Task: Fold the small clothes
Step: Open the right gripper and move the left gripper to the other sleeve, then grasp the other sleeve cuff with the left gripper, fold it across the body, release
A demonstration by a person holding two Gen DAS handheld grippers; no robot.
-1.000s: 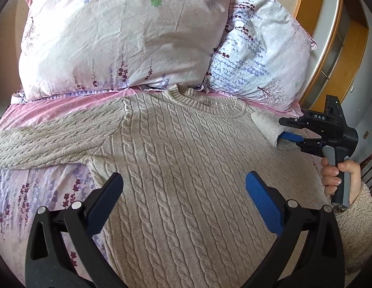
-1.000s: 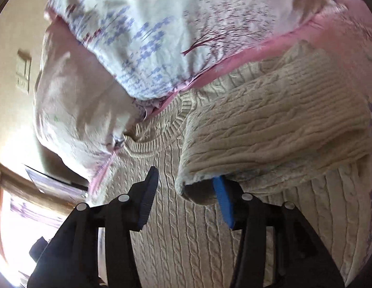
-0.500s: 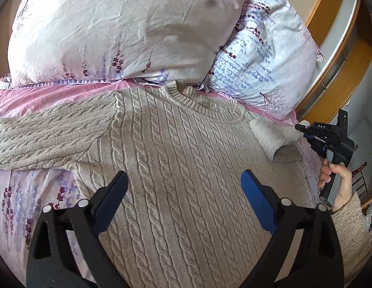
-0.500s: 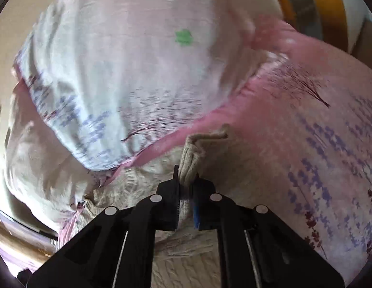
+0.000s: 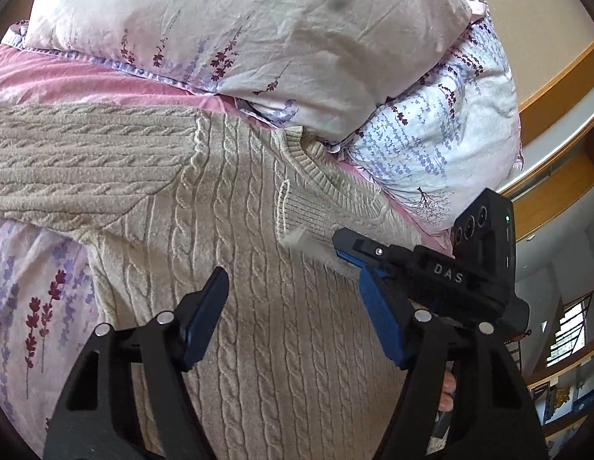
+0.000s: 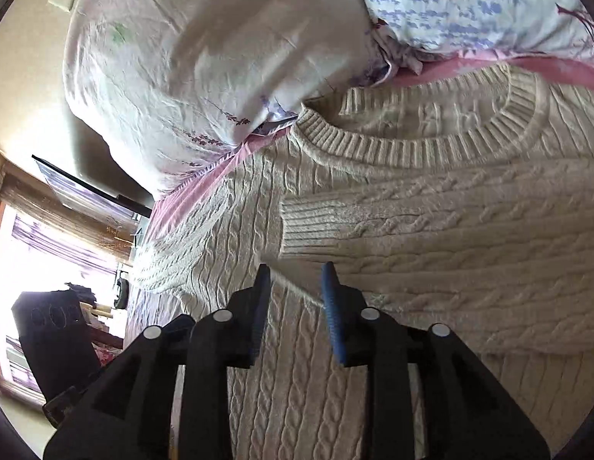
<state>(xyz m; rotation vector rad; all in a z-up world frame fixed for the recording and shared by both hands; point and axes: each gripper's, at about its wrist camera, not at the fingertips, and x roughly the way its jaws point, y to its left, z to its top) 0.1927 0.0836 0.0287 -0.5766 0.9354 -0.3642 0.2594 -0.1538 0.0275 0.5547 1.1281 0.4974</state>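
A cream cable-knit sweater (image 5: 258, 268) lies flat, front up, on the bed (image 5: 36, 276), its ribbed neckline (image 6: 431, 145) toward the head edge where two floral pillows (image 5: 239, 30) lean. One sleeve (image 5: 78, 168) stretches straight out toward the bed's side edge. The other sleeve (image 6: 450, 237) is folded across the chest just below the neckline, its ribbed cuff (image 6: 308, 230) resting near the middle of the body.

The left claw (image 5: 293, 314) hovers above the sweater's lower chest, its blue-padded fingers (image 5: 204, 318) spread wide with nothing between them.

The right claw (image 6: 295, 299) sits just beside the folded cuff, its fingers (image 6: 331, 306) parted by a moderate gap and holding nothing; the tips are close over the knit, but whether they touch it cannot be told. In the left wrist view the right claw (image 5: 346, 245) reaches in from the side, its tip blurred against the cuff edge (image 5: 289, 211).

A pink sheet (image 5: 86, 80) shows between the sweater and the pillows.
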